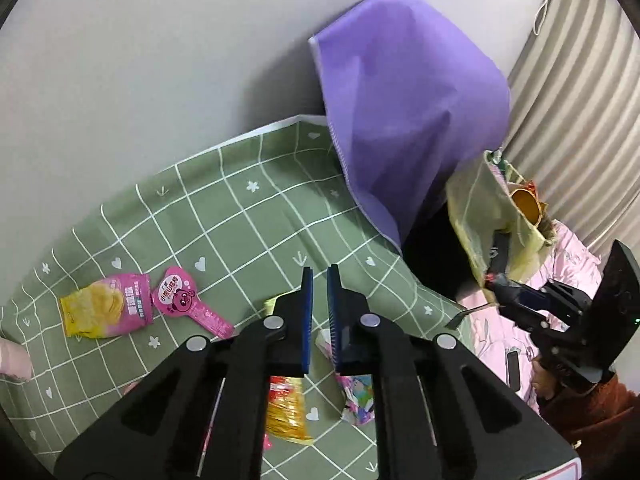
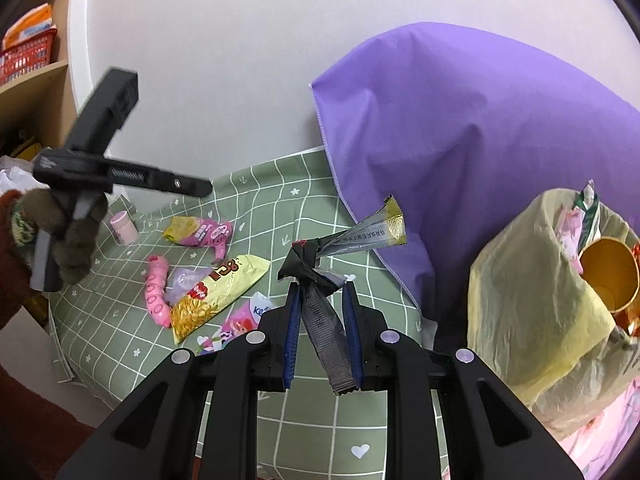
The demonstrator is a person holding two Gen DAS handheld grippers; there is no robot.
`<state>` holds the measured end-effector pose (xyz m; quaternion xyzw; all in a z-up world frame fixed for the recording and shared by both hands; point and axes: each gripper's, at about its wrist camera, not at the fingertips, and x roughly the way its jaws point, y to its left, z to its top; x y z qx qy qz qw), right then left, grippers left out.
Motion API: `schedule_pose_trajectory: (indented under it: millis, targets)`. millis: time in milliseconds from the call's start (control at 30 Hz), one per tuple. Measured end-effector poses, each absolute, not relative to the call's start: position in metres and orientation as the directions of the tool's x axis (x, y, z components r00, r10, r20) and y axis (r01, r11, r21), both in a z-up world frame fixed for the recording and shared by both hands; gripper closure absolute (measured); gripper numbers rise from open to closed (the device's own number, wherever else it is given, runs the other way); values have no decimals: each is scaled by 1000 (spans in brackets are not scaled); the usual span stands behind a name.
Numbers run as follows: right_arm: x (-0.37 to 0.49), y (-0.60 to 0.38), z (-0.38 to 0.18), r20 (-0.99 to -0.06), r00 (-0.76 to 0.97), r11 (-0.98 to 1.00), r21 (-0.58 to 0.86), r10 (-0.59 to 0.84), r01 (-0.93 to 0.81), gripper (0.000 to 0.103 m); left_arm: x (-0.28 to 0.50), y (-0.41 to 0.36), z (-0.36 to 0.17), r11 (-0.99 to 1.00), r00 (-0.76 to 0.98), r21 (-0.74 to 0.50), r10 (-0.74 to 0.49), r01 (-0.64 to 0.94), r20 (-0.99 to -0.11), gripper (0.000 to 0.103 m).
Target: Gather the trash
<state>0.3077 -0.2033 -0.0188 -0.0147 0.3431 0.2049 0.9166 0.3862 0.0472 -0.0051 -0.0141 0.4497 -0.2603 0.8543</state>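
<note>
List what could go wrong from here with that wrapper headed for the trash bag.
1. The twisted silver wrapper sits loosely between the right gripper fingers; it may slip out before reaching the yellow bag.
2. The bag's mouth is slumped and already holds a gold cup, so a drop could miss.
3. The left gripper hangs empty over the remaining wrappers.

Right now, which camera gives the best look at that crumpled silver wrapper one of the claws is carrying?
The right wrist view: the silver wrapper fills the centre, between the right gripper's fingers. The left wrist view shows only a small sliver of it below the distant right gripper.
</note>
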Motion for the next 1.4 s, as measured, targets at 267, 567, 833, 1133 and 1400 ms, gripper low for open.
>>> schedule_pose_trajectory:
  millis: [267, 567, 833, 1133, 1400]
  targets:
    - [294, -199, -18, -640, 683, 919, 99, 353, -383, 82, 380, 47, -79, 913, 465, -212, -364, 349, -807, 69]
    - [276, -196, -21, -697, 659, 930, 32, 284, -367, 82, 402, 45, -133, 918, 400, -272, -373, 287, -837, 66]
    - [270, -202, -15, -697, 670, 938, 9, 255, -348, 82, 412, 27, -128, 904, 339, -274, -384, 328, -859, 82]
    - [288, -230, 21, -606, 750, 958, 72, 264, -279, 82, 385, 19, -14, 878, 555, -251, -457, 408, -695, 83]
    - [296, -277, 82, -484, 861, 979, -37, 156, -199, 82, 384, -39, 77, 774, 614, -299, -628, 558, -478, 82]
